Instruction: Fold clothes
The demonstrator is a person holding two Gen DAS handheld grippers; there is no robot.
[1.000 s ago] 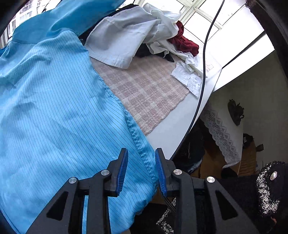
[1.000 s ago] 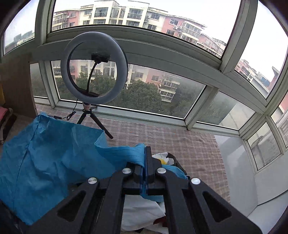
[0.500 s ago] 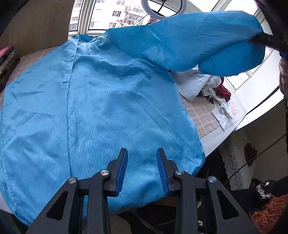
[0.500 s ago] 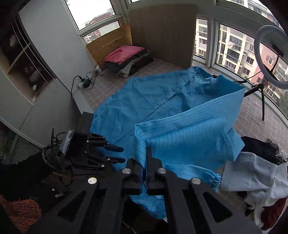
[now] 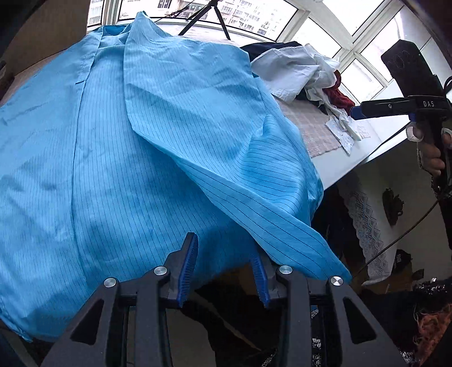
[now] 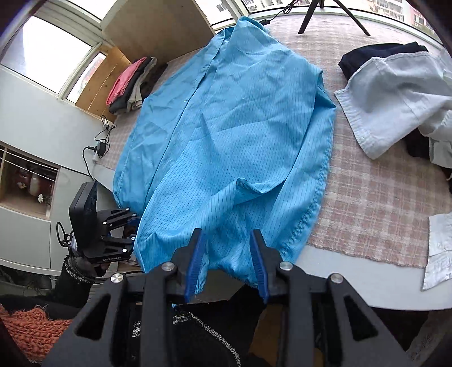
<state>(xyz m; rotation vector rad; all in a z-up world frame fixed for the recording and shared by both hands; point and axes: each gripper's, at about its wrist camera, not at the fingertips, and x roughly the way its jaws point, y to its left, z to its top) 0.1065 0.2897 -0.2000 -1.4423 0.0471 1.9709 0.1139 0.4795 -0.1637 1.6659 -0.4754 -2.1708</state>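
Observation:
A light blue pinstriped garment [image 5: 113, 158] [image 6: 240, 113] lies spread on the checked tablecloth [image 6: 367, 211]. Its right sleeve [image 5: 240, 175] [image 6: 203, 214] is folded diagonally across the body, and the elastic cuff [image 6: 234, 271] hangs over the front table edge. My left gripper [image 5: 225, 248] is open at the hem, with the sleeve end draped against its right finger. My right gripper [image 6: 226, 240] is open just above the cuff, holding nothing. Each gripper shows in the other view: the right gripper [image 5: 357, 111] in a hand at the right, the left gripper [image 6: 132, 228] at the left.
A pile of white, dark and red clothes [image 5: 296, 73] [image 6: 395, 93] lies right of the garment. A tripod [image 6: 310, 14] stands at the back by the window. Folded clothes [image 6: 130, 84] are stacked far left. The white table edge [image 6: 353, 282] runs along the front.
My right gripper carried the sleeve across the garment, laid it down and opened. It has drawn back to the front edge. The left gripper stayed open near the hem.

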